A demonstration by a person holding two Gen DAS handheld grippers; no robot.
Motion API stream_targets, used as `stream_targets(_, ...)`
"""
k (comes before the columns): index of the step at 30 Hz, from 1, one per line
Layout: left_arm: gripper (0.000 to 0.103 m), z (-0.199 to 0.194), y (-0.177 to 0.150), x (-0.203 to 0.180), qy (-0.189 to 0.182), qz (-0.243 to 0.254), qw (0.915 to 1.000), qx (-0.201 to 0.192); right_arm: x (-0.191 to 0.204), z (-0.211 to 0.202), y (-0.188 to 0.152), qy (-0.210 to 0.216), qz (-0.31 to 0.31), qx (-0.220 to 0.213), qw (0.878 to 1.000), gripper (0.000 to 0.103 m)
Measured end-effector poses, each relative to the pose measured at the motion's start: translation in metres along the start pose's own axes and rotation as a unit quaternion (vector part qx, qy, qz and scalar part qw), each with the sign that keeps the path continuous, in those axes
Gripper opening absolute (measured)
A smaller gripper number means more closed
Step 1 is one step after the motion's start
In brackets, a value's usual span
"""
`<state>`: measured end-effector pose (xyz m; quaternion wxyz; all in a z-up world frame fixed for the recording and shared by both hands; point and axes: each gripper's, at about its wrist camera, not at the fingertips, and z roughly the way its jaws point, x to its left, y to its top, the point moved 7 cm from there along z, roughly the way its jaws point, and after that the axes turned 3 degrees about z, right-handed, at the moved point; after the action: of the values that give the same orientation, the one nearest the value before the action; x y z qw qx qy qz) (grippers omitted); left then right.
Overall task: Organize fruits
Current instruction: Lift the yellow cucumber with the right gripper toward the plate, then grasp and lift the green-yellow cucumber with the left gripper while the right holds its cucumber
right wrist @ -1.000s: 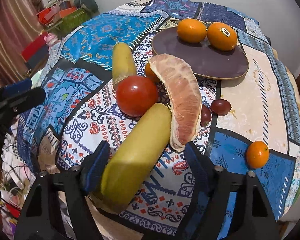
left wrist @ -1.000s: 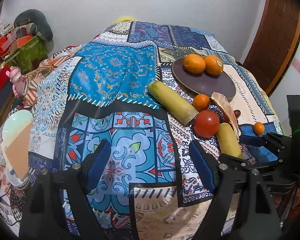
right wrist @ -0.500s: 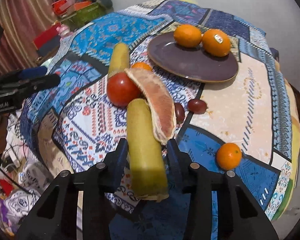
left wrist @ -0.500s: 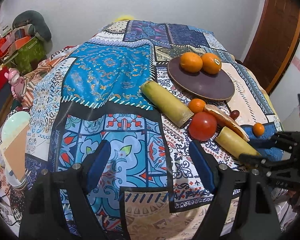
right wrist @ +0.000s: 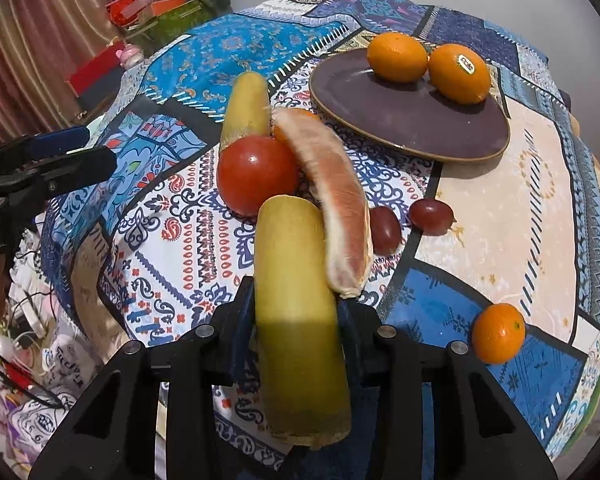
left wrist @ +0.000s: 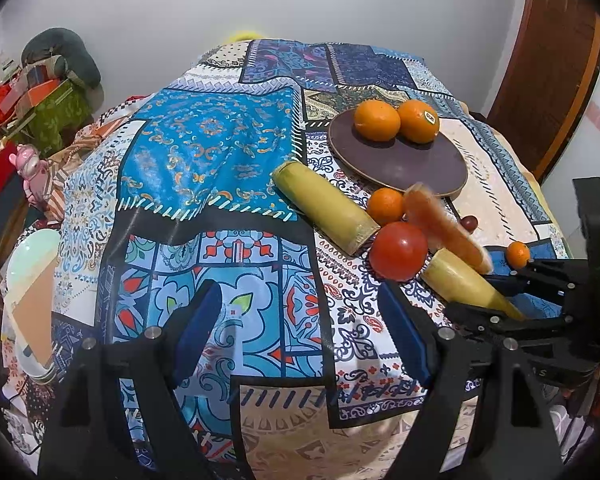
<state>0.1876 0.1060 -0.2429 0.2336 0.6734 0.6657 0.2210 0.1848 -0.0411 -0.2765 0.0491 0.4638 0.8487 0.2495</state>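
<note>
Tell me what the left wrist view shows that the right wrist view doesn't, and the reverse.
Left only: the open left gripper close up, and the wooden door.

Right only: both grapes clearly, and the right gripper shut on the near cane piece.

Both: the plate with two oranges, the tomato, the pomelo wedge.

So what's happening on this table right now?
Fruit is being sorted. The right gripper has its jaws shut on a yellow-green stalk piece, near the tomato and pomelo wedge. The left gripper hangs open over the tablecloth, holding nothing. Two oranges sit on the brown plate.
</note>
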Motion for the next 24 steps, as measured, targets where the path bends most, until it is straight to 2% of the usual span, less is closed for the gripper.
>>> stream_targets(10, 0.08, 0.003, 0.016, -0.006, 0.0, -0.002, 1.0, -0.006, 0.001, -0.052, 0.026, 0.011, -0.007, -0.081, 0.997, 0.034)
stream_targets(18, 0.08, 0.016, 0.043, -0.019, 0.002, -0.004, 0.9999, -0.01, -0.032, -0.078, 0.058, -0.017, 0.017, -0.138, 0.99, 0.035)
stream_targets(24, 0.08, 0.052, 0.057, -0.022, 0.001, -0.023, 0.9996, 0.016, -0.062, -0.086, 0.068, -0.032, 0.034, -0.154, 0.987, 0.035)
